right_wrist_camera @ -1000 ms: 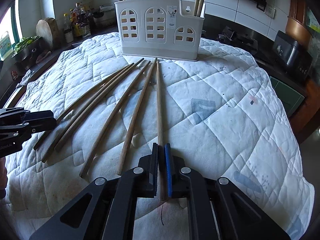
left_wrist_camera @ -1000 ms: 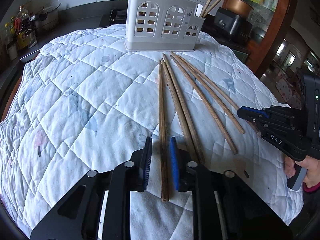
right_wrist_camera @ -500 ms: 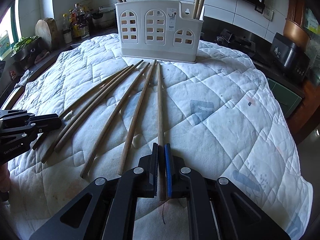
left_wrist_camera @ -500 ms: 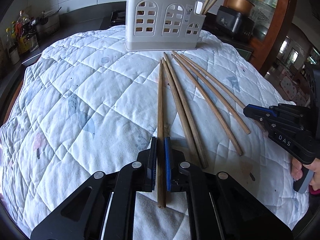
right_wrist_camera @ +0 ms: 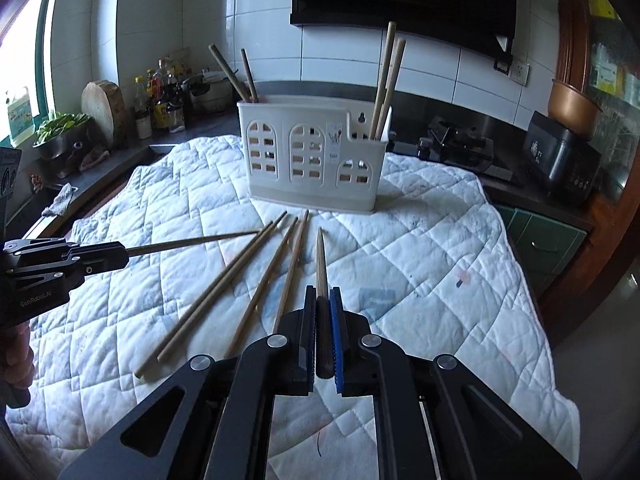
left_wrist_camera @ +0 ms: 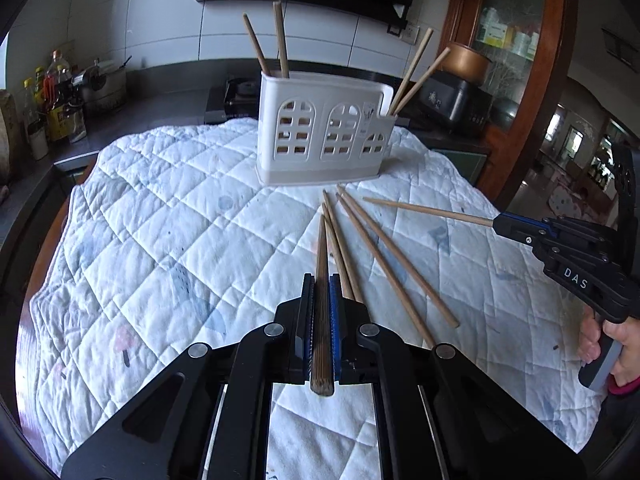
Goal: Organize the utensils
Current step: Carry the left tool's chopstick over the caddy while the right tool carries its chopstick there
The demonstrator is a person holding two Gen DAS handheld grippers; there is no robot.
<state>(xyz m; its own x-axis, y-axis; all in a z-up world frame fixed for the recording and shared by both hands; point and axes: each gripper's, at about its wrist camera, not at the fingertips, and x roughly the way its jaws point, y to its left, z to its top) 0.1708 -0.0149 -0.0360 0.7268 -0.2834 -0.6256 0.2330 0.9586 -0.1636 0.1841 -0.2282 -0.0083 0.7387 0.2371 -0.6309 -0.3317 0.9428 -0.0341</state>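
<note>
My left gripper (left_wrist_camera: 321, 320) is clamped on one wooden chopstick (left_wrist_camera: 321, 264), its ribbed blue pads (left_wrist_camera: 334, 320) pressing both sides of the shaft. The stick is round, dark brown with a fine lengthwise grain, and its blunt butt end sticks out behind the pads toward me while the thinner tip runs straight ahead, raised off the cloth. My right gripper (right_wrist_camera: 323, 328) likewise pinches a second chopstick (right_wrist_camera: 320, 264), paler along its forward taper and darker where the pads hold it; it also points ahead and looks lifted clear of the cloth (in the left view this same stick juts sideways from the gripper off to my right).

Ahead of both grippers stands the utensil holder (left_wrist_camera: 324, 136), a cream plastic box with smooth walls, arched window cut-outs in a grid pattern and a lower step at its right end. Two chopsticks lean out of its far-left corner and two more out of the low right compartment.

Between the holder and my grippers, four loose chopsticks (right_wrist_camera: 240, 280) lie fanned on the cloth, tips gathered near the holder's base, butts spreading toward me; they sit just left of my right gripper and just right of my left.

Under everything is a white quilted cloth (left_wrist_camera: 160, 220), puffy diamond stitching, faintly printed and spotted with stains.
</note>
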